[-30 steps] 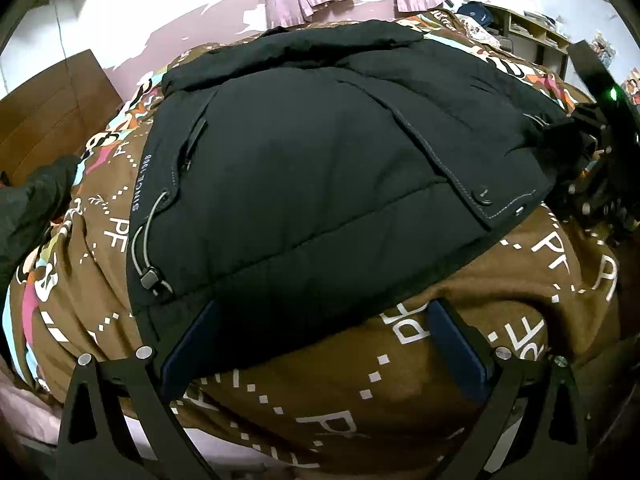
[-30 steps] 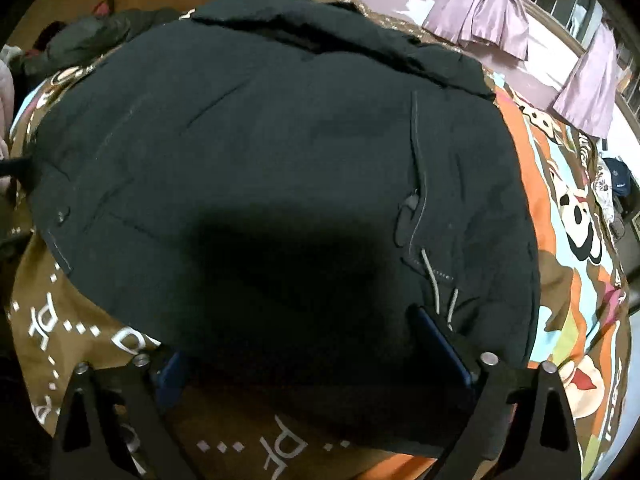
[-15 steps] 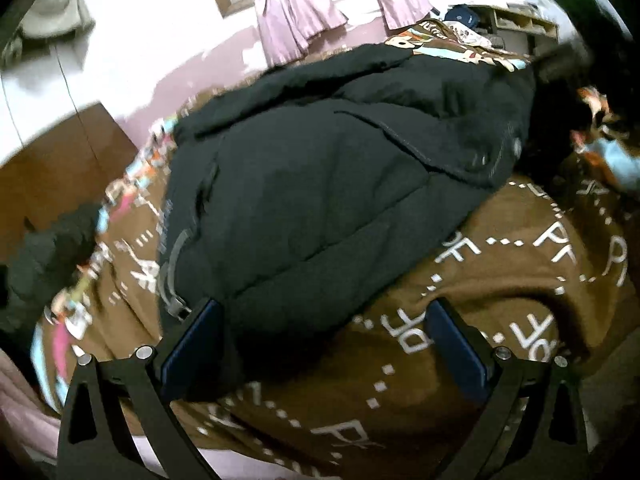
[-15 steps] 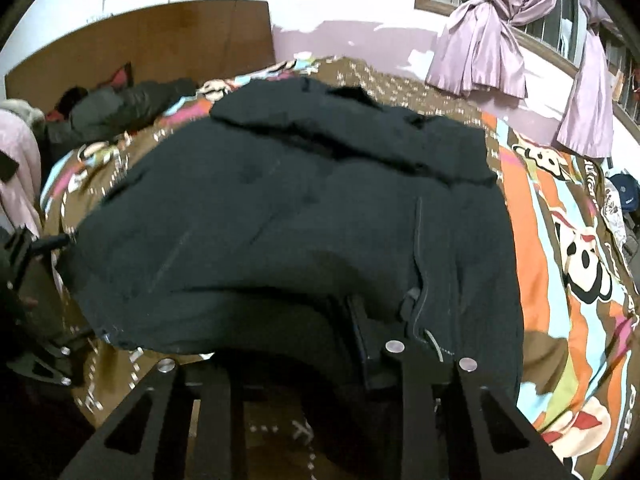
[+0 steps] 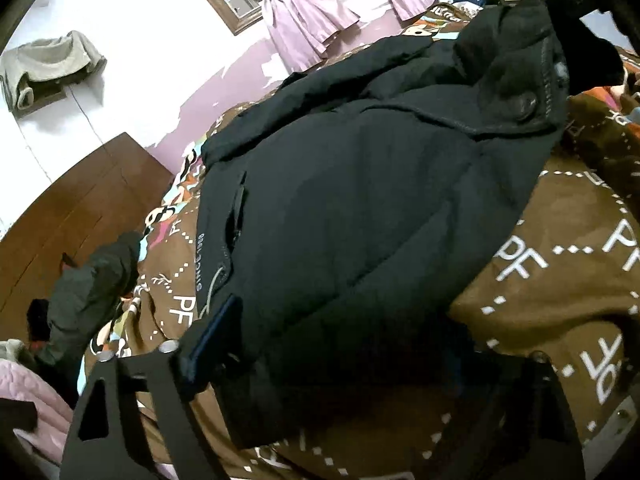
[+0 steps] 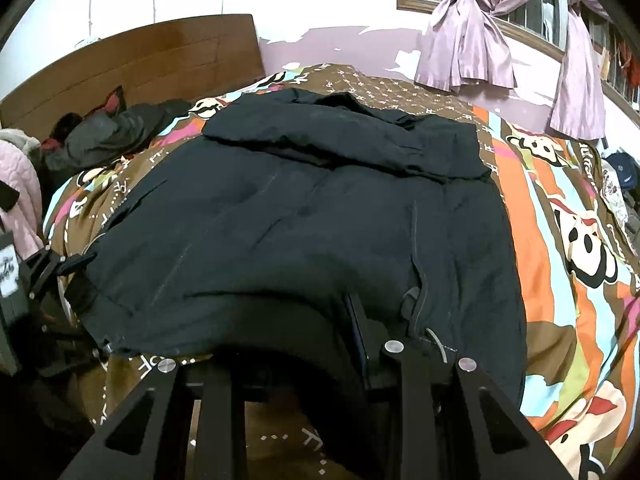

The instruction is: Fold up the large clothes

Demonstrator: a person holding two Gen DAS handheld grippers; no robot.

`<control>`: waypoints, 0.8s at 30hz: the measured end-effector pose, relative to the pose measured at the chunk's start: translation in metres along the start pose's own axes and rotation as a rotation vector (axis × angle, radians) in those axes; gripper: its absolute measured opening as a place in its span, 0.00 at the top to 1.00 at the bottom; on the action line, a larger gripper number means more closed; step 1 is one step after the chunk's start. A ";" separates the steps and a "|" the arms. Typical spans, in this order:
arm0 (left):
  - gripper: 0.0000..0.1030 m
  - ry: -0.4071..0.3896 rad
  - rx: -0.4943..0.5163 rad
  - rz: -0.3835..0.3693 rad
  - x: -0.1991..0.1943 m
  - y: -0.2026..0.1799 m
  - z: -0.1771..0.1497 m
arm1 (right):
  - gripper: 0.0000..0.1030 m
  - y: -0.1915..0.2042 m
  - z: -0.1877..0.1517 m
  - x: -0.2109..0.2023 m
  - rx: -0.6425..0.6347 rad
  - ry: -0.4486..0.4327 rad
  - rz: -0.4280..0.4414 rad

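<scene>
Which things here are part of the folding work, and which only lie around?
Part of the work:
- black jacket
- left gripper, jaws just been closing over its hem
- right gripper, shut on its hem

Only lying around:
- patterned bedspread
- dark garment by the headboard
- pink curtains

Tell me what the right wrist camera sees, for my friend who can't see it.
The right gripper is shut on the near hem of a black padded jacket spread on a bed's colourful cartoon quilt. A wooden headboard and pink curtains stand behind.
</scene>
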State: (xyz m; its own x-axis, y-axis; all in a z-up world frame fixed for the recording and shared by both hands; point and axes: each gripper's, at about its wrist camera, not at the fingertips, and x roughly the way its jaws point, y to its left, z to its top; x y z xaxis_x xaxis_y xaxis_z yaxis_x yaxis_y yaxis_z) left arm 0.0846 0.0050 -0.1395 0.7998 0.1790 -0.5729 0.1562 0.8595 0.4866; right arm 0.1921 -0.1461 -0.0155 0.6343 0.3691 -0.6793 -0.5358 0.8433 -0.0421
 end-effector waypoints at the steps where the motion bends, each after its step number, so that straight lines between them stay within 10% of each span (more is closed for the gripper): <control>1: 0.36 0.013 -0.012 0.009 0.003 0.004 -0.001 | 0.74 0.000 -0.001 0.000 -0.002 0.003 -0.001; 10: 0.74 -0.022 -0.057 -0.066 -0.002 0.034 0.023 | 0.72 -0.003 -0.021 0.011 -0.005 0.063 -0.008; 14: 0.83 -0.053 -0.117 -0.139 -0.010 0.061 0.059 | 0.34 -0.008 -0.041 0.025 -0.005 0.120 -0.051; 18: 0.83 -0.038 -0.139 -0.207 -0.005 0.078 0.092 | 0.27 -0.015 -0.060 0.033 -0.008 0.158 -0.087; 24: 0.84 -0.070 -0.133 -0.226 -0.012 0.081 0.127 | 0.40 -0.005 -0.070 0.033 -0.141 0.165 -0.251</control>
State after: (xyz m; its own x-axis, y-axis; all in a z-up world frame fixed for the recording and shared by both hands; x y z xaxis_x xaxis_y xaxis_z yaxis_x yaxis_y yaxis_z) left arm 0.1614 0.0121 -0.0097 0.7924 -0.0538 -0.6076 0.2610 0.9302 0.2580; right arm 0.1767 -0.1658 -0.0892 0.6634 0.0780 -0.7441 -0.4529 0.8336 -0.3164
